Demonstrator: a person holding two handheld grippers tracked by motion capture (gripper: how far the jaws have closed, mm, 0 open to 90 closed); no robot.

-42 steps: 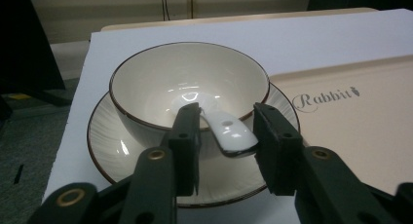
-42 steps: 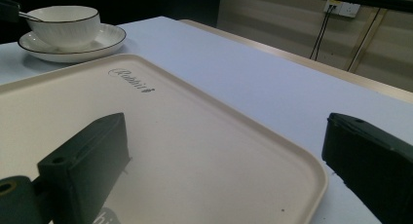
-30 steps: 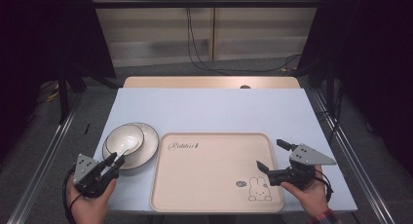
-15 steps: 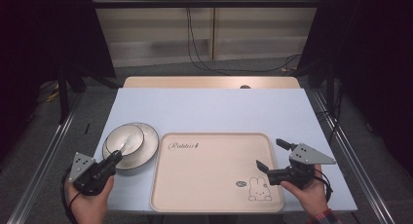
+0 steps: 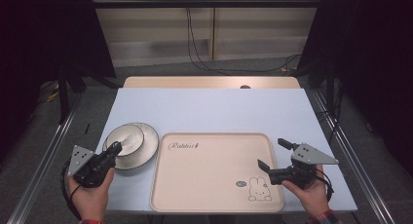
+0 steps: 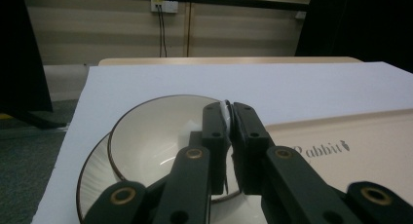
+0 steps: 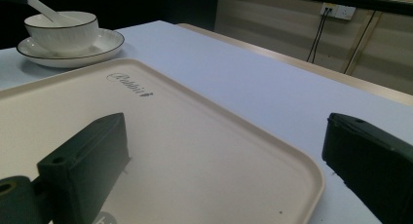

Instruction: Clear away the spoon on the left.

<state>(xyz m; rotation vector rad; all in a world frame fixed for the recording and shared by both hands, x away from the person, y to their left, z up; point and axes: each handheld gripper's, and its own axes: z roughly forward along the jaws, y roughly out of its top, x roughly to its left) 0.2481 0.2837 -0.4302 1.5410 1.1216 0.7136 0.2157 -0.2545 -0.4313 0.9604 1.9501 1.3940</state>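
Observation:
A white bowl [image 5: 125,139] stands on a dark-rimmed white plate [image 5: 147,147] at the table's left front. A white spoon [image 7: 43,8] leans in the bowl, handle up. My left gripper [image 5: 116,148] reaches over the bowl's near rim, and its jaws are shut on the spoon handle [image 6: 224,110]. My right gripper [image 5: 272,153] is open, with nothing between its jaws, low over the right edge of a beige tray [image 5: 204,185]. From the right gripper view the bowl [image 7: 63,31] and plate [image 7: 100,44] lie far off past the tray [image 7: 204,151].
The beige tray bears the word "Rabbit" and a small rabbit drawing [image 5: 258,189] in its near right corner. The pale blue tabletop [image 5: 209,109] stretches back to a wooden strip. Metal rails run along both sides of the table.
My left gripper has edged slightly forward over the bowl. The right gripper has hardly moved.

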